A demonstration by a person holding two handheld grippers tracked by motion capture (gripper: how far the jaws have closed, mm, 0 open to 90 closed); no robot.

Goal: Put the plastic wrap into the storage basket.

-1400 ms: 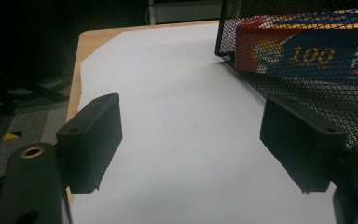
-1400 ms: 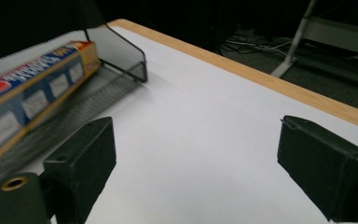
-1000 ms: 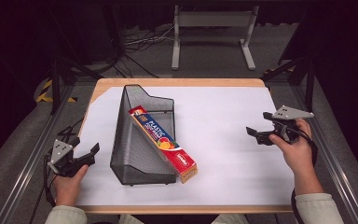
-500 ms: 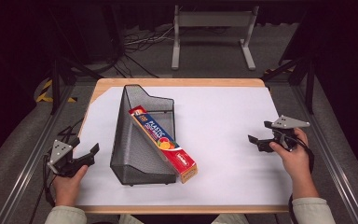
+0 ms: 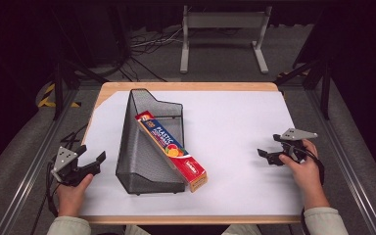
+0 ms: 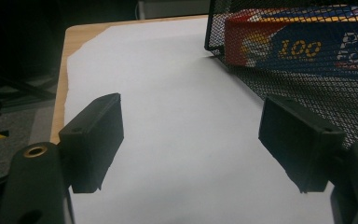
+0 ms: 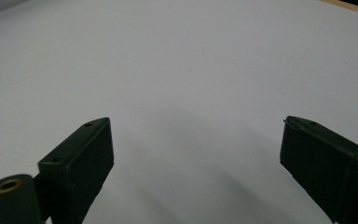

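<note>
High view: red-blue wrap box (image 5: 173, 149) in mesh holder (image 5: 142, 147)

A wooden desk (image 5: 186, 86) under a white sheet (image 5: 235, 137) stands on grey floor (image 5: 10, 161); a grey metal stand (image 5: 223, 29) and cables (image 5: 137, 46) lie beyond, in darkness.

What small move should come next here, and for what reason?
Probably ease the left claw right toward the mesh holder. It stands open, empty and near the holder's wall, while the wrap box leans half out of it.
</note>
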